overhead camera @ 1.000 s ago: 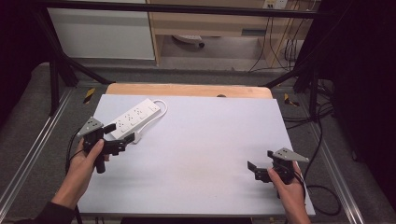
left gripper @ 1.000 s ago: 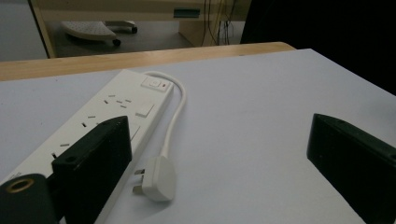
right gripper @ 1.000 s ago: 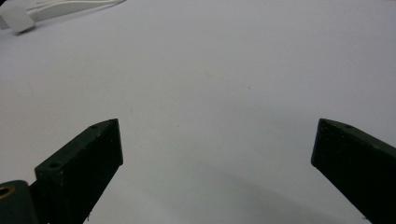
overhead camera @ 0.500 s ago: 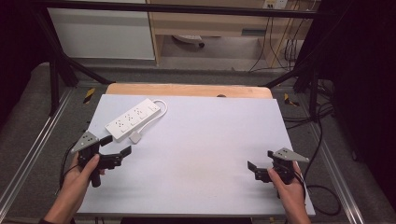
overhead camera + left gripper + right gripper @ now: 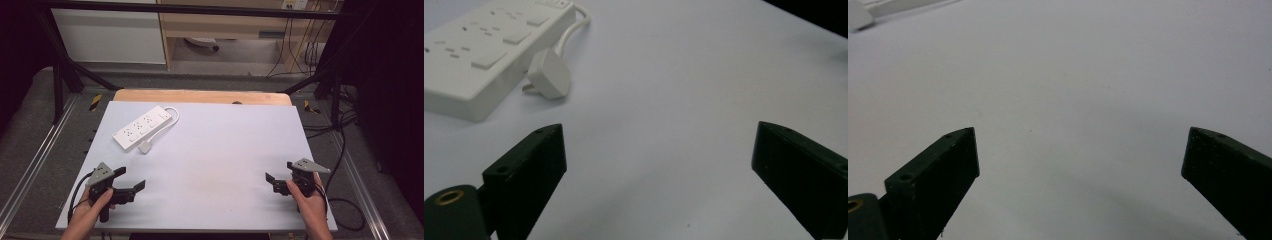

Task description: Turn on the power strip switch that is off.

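A white power strip [image 5: 142,128] lies at the far left of the white table top [image 5: 215,150], its cord looping round to a white plug [image 5: 145,146] beside it. The left gripper view has the strip [image 5: 479,47] and the plug [image 5: 546,75] ahead at upper left. My left gripper [image 5: 131,179] is held near the front left corner, open and empty, well short of the plug. My right gripper [image 5: 272,183] rests at the front right, open, with bare table between its jaws [image 5: 1078,165].
A wooden board edge [image 5: 200,96] runs behind the white top. Metal rails [image 5: 30,165] flank the table. Cables [image 5: 345,150] hang at the right, and black frame legs [image 5: 60,70] stand beyond.
My left gripper has drawn back from beside the power strip toward the front left corner of the table. The right gripper has stayed in place.
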`<state>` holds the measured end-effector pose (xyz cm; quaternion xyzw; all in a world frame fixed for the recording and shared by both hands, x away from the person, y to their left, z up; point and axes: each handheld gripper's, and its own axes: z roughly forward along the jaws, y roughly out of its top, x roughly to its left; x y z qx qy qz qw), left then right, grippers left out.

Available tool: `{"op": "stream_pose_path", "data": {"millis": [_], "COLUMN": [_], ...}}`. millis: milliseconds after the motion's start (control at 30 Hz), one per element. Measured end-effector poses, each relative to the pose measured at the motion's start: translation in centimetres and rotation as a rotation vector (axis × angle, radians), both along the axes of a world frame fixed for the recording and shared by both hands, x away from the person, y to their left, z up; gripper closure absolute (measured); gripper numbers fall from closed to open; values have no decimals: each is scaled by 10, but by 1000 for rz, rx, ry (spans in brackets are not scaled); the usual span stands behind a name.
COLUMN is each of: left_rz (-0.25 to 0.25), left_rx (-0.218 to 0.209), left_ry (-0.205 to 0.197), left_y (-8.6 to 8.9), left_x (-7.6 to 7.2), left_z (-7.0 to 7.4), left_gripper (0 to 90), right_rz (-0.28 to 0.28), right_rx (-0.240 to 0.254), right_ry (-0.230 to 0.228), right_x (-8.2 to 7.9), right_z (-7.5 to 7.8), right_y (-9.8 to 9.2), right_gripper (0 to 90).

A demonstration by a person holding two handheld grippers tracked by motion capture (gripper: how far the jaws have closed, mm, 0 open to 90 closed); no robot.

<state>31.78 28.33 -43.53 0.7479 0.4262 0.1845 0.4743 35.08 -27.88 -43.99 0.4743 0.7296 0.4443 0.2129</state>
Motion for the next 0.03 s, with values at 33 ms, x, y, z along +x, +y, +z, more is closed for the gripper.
{"op": "stream_pose_path", "data": {"millis": [33], "left_rz": [3], "left_rx": [16], "left_ry": [7], "left_y": [2], "left_x": [-2], "left_z": [-4], "left_gripper": [72], "right_rz": [-5], "right_rx": [-7], "right_ry": [10], "right_x": [1], "right_z": [-1], "right_y": [0], "right_gripper": [23]}}
